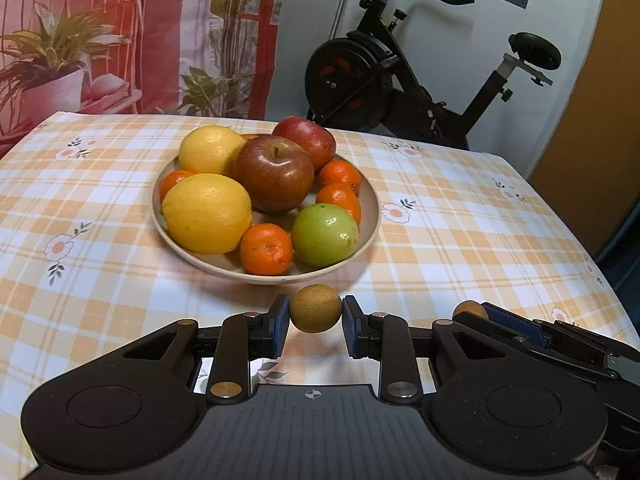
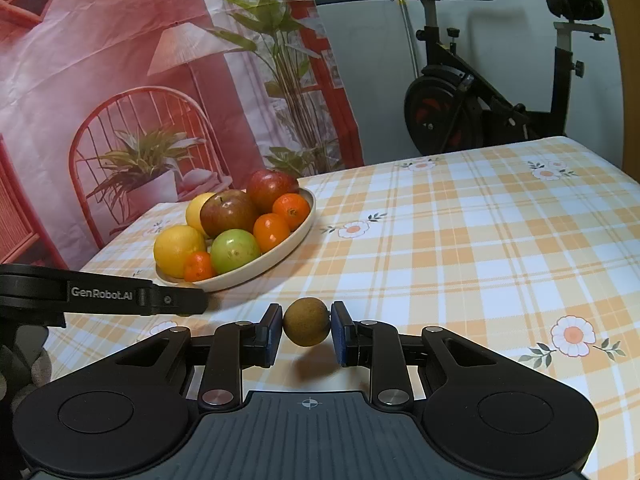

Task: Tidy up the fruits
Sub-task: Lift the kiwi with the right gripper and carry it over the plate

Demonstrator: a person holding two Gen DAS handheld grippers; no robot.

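A beige plate (image 1: pixel 225 267) in mid-table holds two yellow citrus fruits (image 1: pixel 206 213), two red apples (image 1: pixel 275 172), a green apple (image 1: pixel 325 234) and several mandarins (image 1: pixel 266 249). Just short of its near rim, my left gripper (image 1: pixel 316 314) is shut on a small round brown fruit (image 1: pixel 316 307), lifted slightly off the cloth. In the right wrist view my right gripper (image 2: pixel 307 326) is shut on a second brown fruit (image 2: pixel 307 321), to the right of the plate (image 2: pixel 282 249). One finger (image 2: pixel 120 294) of the left gripper crosses that view's left edge.
An orange and white checked tablecloth (image 1: pixel 460 216) with flower prints covers the table. Behind it hang a printed backdrop (image 1: pixel 120 40) and, at the right, stands a black exercise bike (image 1: pixel 400 76). The table's right edge drops off near a brown wall.
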